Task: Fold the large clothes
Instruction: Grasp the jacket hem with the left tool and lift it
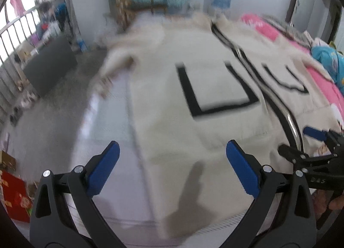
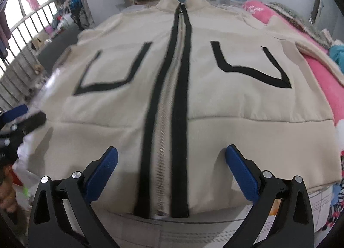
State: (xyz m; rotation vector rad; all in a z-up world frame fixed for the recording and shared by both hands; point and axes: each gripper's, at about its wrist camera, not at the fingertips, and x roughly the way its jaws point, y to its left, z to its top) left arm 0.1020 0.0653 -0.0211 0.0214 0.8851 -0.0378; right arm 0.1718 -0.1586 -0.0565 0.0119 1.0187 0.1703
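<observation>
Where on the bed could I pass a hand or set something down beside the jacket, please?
A bare strip of pale mattress runs along the cream jacket on its left, between its edge and the floor, and a narrow band lies below the hem. The right is crowded: pink bedding and a blue bundle press against the jacket.

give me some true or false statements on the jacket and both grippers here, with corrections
1. The cream jacket lies front up with its zipper closed. True.
2. The left gripper is clamped on the hem. False: its fingers are spread apart and hold nothing.
3. The right gripper is open, near the hem at the zipper. True.
4. The pocket outlines are red. False: they are black.
5. A pink blanket lies beside the jacket. True.
</observation>
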